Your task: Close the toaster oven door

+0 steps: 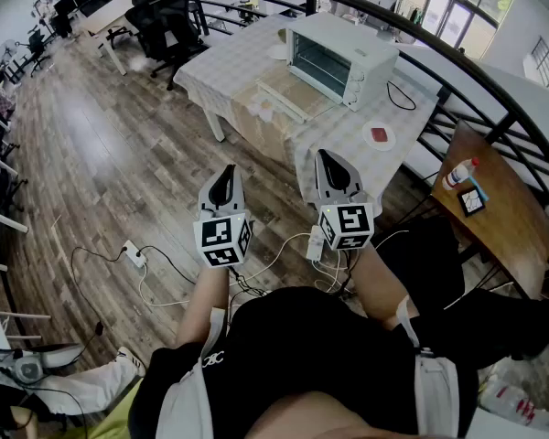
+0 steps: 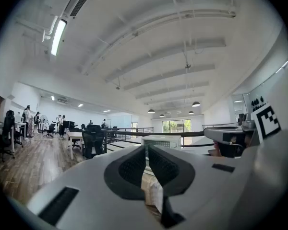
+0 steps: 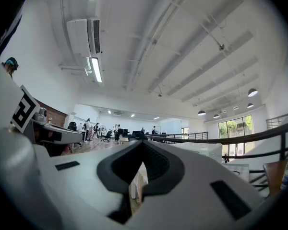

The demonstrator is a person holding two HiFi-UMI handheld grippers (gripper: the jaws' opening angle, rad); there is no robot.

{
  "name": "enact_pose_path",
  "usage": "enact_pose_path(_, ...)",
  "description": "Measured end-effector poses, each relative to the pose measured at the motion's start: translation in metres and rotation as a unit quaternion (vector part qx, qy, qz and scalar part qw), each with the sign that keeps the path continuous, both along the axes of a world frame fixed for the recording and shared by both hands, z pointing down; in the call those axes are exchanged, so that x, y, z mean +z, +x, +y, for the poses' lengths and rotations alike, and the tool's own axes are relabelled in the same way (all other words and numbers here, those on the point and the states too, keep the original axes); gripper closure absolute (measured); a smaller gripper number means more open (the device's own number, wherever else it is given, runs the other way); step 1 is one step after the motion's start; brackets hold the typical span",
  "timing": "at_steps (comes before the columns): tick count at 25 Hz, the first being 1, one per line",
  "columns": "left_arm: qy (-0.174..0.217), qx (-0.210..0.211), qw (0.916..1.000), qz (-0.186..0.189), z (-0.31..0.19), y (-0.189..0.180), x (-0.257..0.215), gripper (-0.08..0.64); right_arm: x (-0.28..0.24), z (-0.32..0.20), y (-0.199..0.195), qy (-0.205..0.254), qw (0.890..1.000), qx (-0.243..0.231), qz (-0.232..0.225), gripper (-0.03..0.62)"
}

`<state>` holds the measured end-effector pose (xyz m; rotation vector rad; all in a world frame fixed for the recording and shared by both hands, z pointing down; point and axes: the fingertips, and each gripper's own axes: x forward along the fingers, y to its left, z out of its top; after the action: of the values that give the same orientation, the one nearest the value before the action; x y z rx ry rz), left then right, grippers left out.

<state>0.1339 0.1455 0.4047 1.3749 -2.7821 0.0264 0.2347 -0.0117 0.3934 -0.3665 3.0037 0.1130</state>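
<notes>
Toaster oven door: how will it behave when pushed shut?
The door lies open, hinged at its bottom edge: probably a rigid panel that swings up. The toaster oven looks small, likely light; could slide on the tablecloth.

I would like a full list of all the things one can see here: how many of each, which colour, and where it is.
toaster oven: one, white, on the table, door folded down open
table: one, pale checked cloth, ahead of the person
plate: one, white with something red on it, near right corner of the table
side table: one, brown wood, far right
bottle: one, white, on the side table
office chairs: several, black, beyond the table
power strip: one, white, on the wood floor among cables
railing: one, black, curving behind the table
left gripper: one, white, shut, empty
right gripper: one, white, shut, empty
</notes>
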Motion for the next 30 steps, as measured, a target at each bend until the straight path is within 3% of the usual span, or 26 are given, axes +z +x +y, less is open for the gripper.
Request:
enact_pose_path(13,-0.004,0.002,1.0,0.001,-0.002,0.003,0.004,0.531,0.005,-0.007,0.006,-0.024,1.0,0.021,-0.002,0.592)
enact_pose_path(30,0.0,0.02,0.9998,0.008,0.028,-0.061,0.019,0.532,0.023,0.014,-0.038,-0.036,0.997,0.061,0.01,0.592)
